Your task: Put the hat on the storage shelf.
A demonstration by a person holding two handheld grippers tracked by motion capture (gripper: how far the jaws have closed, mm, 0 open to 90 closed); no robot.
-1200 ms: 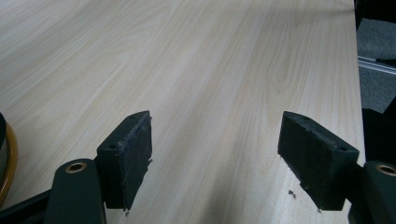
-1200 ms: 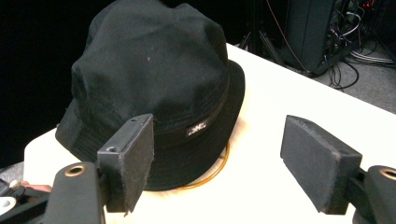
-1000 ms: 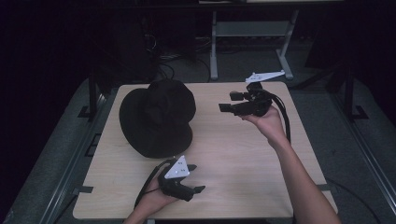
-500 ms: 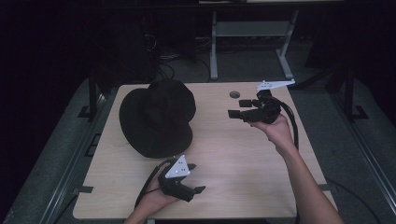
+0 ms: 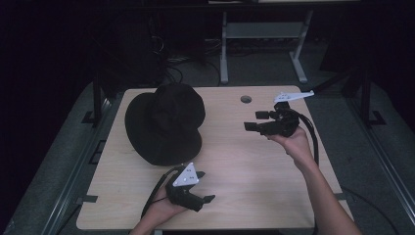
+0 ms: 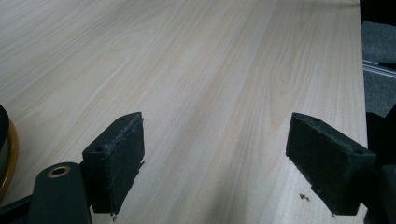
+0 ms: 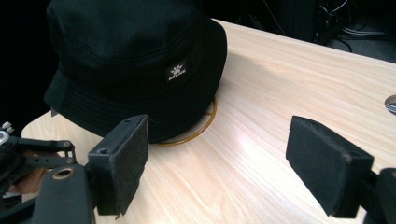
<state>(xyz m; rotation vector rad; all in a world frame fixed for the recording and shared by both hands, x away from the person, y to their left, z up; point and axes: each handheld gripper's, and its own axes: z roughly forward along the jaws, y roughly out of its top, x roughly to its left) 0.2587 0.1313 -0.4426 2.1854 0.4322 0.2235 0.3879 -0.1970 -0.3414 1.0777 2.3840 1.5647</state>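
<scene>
A black bucket hat (image 5: pixel 164 122) lies crown up on the back left of the light wooden table (image 5: pixel 235 166). In the right gripper view the hat (image 7: pixel 135 60) shows a small white label, and a thin amber ring (image 7: pixel 207 122) peeks out from under its brim. My right gripper (image 5: pixel 253 121) is held above the table's right side, open, its jaws aimed left at the hat and well short of it. Those jaws stand wide apart around bare wood (image 7: pixel 217 140). My left gripper (image 5: pixel 205 186) rests low near the front edge, just in front of the hat, open and holding nothing (image 6: pixel 215 140).
A round cable hole (image 5: pixel 246 99) sits in the table near its back edge. Behind the table stands a white metal frame (image 5: pixel 224 54) with cables on the dark floor. Bare wood stretches between the two grippers.
My right gripper has drifted right and nearer to me, away from the hat, staying open. The left gripper and the hat have not moved.
</scene>
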